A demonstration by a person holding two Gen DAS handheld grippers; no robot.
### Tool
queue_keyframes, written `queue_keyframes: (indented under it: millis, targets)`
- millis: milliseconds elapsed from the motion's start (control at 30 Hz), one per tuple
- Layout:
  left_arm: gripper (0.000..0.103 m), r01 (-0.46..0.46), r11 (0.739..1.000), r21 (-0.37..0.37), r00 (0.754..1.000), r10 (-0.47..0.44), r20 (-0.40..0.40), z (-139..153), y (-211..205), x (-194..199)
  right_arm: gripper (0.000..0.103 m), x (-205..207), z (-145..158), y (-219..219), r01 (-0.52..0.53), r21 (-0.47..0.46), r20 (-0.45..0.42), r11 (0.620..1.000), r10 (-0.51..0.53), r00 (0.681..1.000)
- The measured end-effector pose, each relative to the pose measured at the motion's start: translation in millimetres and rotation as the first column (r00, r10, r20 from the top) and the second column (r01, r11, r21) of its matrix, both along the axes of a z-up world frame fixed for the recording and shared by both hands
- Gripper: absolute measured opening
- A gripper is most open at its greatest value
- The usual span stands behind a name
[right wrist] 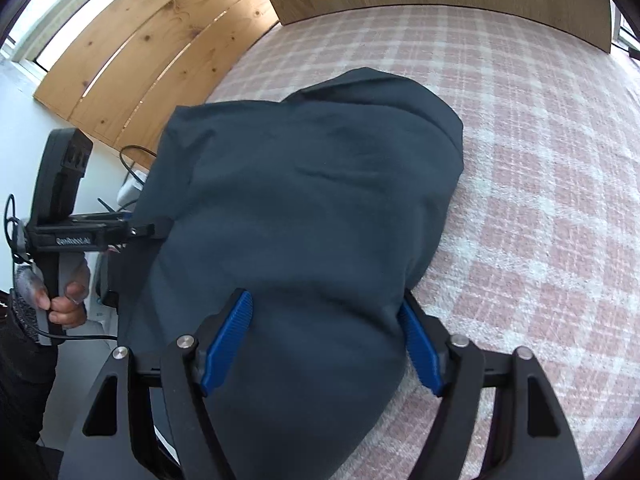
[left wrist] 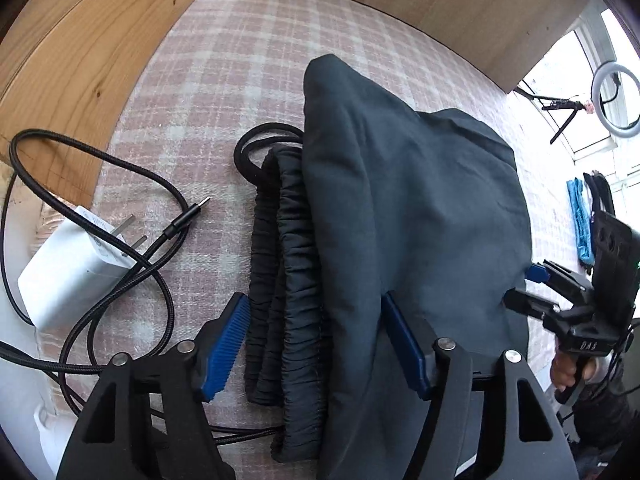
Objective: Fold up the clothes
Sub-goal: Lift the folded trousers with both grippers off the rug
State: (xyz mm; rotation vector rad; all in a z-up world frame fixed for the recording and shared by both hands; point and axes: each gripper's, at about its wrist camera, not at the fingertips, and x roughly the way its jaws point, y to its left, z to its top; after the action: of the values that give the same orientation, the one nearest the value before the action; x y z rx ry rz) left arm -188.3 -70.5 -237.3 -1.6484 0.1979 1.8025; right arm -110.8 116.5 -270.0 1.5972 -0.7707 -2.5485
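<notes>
Left wrist view. Folded dark trousers (left wrist: 400,216) across the middle of the frame, lying on a pink-and-white checked blanket (left wrist: 224,88). Gathered elastic waistband (left wrist: 288,280) exposed along the left edge of the garment, with a black drawstring (left wrist: 256,148) looped just above it. Left gripper (left wrist: 316,344) at the bottom centre, blue pads spread wide: left pad (left wrist: 224,344) on the blanket beside the waistband, right pad (left wrist: 404,348) lying against the smooth cloth, waistband between them. Nothing pinched. White charger (left wrist: 76,264) with bare prongs at the left edge, black cable (left wrist: 120,216) curling around it, free plug end resting on the blanket. Wooden boards (left wrist: 72,40) in the upper left. Other gripper (the right one) visible at the right edge, at the garment's border; a ring light (left wrist: 616,96) above it by the window.

Right wrist view. Same trousers (right wrist: 304,208) filling the centre, bulging up off the blanket (right wrist: 540,160). Right gripper (right wrist: 324,344) at the bottom centre, fingers apart, a thick hump of cloth between the two blue pads; left pad (right wrist: 228,344) fully visible, right pad (right wrist: 420,352) partly tucked under the fabric edge. Probably touching the cloth on both sides, though a true squeeze hard to judge from here. Left gripper at the left edge, hand (right wrist: 66,304) around its handle.
</notes>
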Motion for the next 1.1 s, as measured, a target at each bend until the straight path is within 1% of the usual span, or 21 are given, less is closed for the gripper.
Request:
queue_keyframes:
  millis: [33, 100, 133, 167, 267, 333, 400, 533, 633, 700, 733, 833, 933, 967, 1000, 1067, 1100]
  targets:
    - [0.063, 0.004, 1.0, -0.002, 1.0, -0.004, -0.002, 0, 1, 0, 0.051, 0, -1, 1, 0.004, -0.008, -0.005, 1.0, -0.004, 1.0]
    - [0.062, 0.013, 1.0, -0.006, 1.0, -0.013, 0.0, 0, 4, 0, 0.05, -1, -2, 4, -0.002, -0.026, -0.009, 1.0, 0.001, 1.0]
    - [0.062, 0.016, 1.0, -0.007, 1.0, -0.016, 0.003, 0, 4, 0, 0.046, 0, -1, 6, -0.009, -0.027, 0.001, 1.0, 0.009, 1.0]
    - [0.062, 0.019, 1.0, -0.006, 1.0, -0.019, 0.008, 0, 3, -1, 0.045, 1, 0, 10, -0.01, -0.022, 0.017, 1.0, 0.01, 1.0]
    - [0.062, 0.028, 1.0, 0.001, 0.999, -0.028, 0.018, -1, 1, -1, 0.046, 5, 1, 23, 0.042, -0.026, 0.029, 0.999, -0.042, 0.999]
    - [0.062, 0.036, 0.999, -0.003, 0.999, -0.036, 0.016, -1, 2, -1, 0.048, 8, -2, 24, 0.052, -0.028, 0.042, 0.998, -0.051, 0.998]
    - [0.062, 0.044, 0.999, -0.005, 0.999, -0.044, 0.017, -2, 0, 1, 0.051, 5, -3, 20, 0.042, -0.025, 0.038, 0.999, -0.041, 0.998]
    - [0.061, 0.053, 0.999, -0.001, 0.998, -0.052, 0.023, -2, 3, 0, 0.052, 0, -3, 11, -0.008, -0.067, 0.017, 0.998, 0.009, 1.0]
    - [0.06, 0.049, 0.999, 0.022, 0.997, -0.05, 0.05, 0, 0, -3, 0.054, -3, -1, 8, -0.038, -0.085, 0.001, 0.996, 0.038, 0.999]
    - [0.06, 0.036, 0.999, 0.024, 0.997, -0.037, 0.06, 0, -3, -6, 0.054, -3, -2, 9, -0.041, -0.095, -0.008, 0.995, 0.041, 0.999]
    - [0.065, 0.027, 0.999, 0.021, 0.998, -0.028, 0.064, -1, -4, -7, 0.054, -3, -3, 9, -0.042, -0.1, -0.012, 0.994, 0.041, 0.999]
    - [0.071, 0.018, 1.0, 0.008, 0.998, -0.019, 0.06, -4, -3, -5, 0.053, -11, -5, 4, -0.043, -0.061, 0.001, 0.997, 0.043, 0.999]
    - [0.073, 0.056, 0.998, -0.003, 0.998, -0.056, 0.03, -1, 3, 0, 0.055, -15, -2, -8, -0.088, 0.01, 0.016, 0.996, 0.088, 0.996]
    - [0.073, 0.074, 0.997, -0.008, 0.997, -0.074, 0.02, 0, 6, 2, 0.058, -16, -2, -10, -0.098, 0.018, 0.016, 0.995, 0.098, 0.995]
    - [0.066, 0.084, 0.996, -0.007, 0.996, -0.083, 0.02, 2, 7, 2, 0.059, -16, -2, -11, -0.107, 0.024, 0.014, 0.994, 0.107, 0.994]
    - [0.06, 0.082, 0.997, 0.009, 0.996, -0.082, 0.041, 3, 0, -4, 0.059, -18, -1, -11, -0.107, 0.016, 0.01, 0.994, 0.107, 0.994]
    - [0.054, 0.084, 0.996, 0.02, 0.995, -0.085, 0.051, 4, -5, -6, 0.059, -18, -1, -11, -0.107, 0.012, 0.007, 0.994, 0.107, 0.994]
